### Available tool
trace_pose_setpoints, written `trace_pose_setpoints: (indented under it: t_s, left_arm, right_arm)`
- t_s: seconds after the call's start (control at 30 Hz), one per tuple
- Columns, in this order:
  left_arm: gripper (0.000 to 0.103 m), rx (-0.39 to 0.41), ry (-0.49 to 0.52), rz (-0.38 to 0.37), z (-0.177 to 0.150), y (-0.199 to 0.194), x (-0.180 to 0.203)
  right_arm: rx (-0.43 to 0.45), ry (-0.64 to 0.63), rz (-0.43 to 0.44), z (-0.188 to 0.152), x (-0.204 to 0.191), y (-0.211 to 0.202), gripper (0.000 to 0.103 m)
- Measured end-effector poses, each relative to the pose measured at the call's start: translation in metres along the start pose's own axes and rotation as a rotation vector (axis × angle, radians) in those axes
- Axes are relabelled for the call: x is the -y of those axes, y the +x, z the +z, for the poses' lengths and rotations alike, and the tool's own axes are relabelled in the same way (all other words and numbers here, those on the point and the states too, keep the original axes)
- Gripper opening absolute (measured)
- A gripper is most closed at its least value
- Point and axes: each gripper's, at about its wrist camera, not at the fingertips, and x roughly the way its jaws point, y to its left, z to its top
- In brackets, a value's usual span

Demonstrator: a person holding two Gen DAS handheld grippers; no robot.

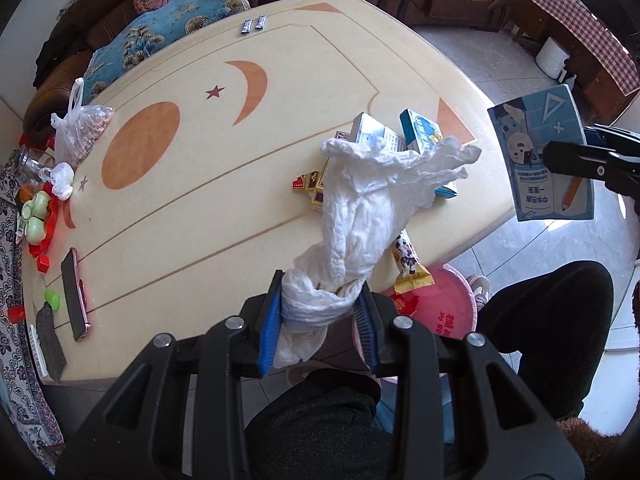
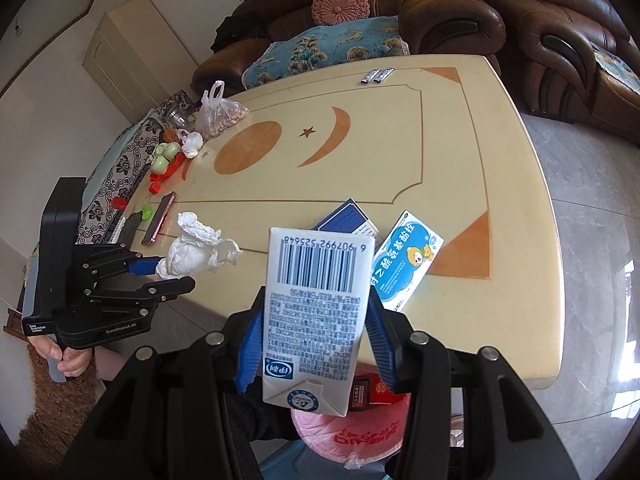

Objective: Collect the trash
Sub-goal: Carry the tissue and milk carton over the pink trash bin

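Note:
My left gripper (image 1: 322,306) is shut on a crumpled white tissue (image 1: 360,204), held above the table's near edge; it also shows in the right wrist view (image 2: 192,254). My right gripper (image 2: 316,316) is shut on a milk carton (image 2: 316,304), held over the pink-lined bin (image 2: 348,436); the carton also shows in the left wrist view (image 1: 544,152). The bin (image 1: 436,312) stands on the floor below the table edge. Small boxes (image 1: 420,132), red-and-yellow packets (image 1: 310,184) and a snack wrapper (image 1: 410,264) lie on the table (image 1: 240,220).
A phone (image 1: 74,294), green and red small items (image 1: 38,208), a bag of nuts (image 1: 82,132) and a glass jar (image 1: 30,162) sit at the table's left side. Two sachets (image 1: 254,24) lie at the far edge. Sofas (image 2: 480,20) stand behind.

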Motion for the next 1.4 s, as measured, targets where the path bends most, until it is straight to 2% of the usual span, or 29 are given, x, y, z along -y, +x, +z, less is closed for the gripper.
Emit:
trace_pose_setpoints:
  t_s: [0.3, 0.53, 0.8, 1.1, 1.4]
  left_arm:
    - [0.033, 0.039, -0.012, -0.024, -0.033, -0.015, 0.029]
    - [0.033, 0.034, 0.004, -0.055, -0.059, -0.003, 0.059]
    - [0.033, 0.041, -0.004, -0.088, -0.079, 0.012, 0.072]
    - [0.033, -0.022, -0.05, -0.132, -0.104, 0.049, 0.075]
    - [0.033, -0.087, -0.073, -0.168, -0.123, 0.097, 0.086]
  right_arm:
    - [0.0, -0.042, -0.003, -0.046, -0.017, -0.024, 0.044]
    - [-0.007, -0.068, 0.002, -0.079, -0.03, -0.028, 0.044]
    - [-0.019, -0.082, -0.029, -0.106, -0.033, -0.022, 0.044]
    - [-0.049, -0.091, -0.082, -0.137, -0.027, 0.001, 0.044]
    - [-0.1, -0.052, -0.099, -0.162, -0.011, 0.035, 0.044]
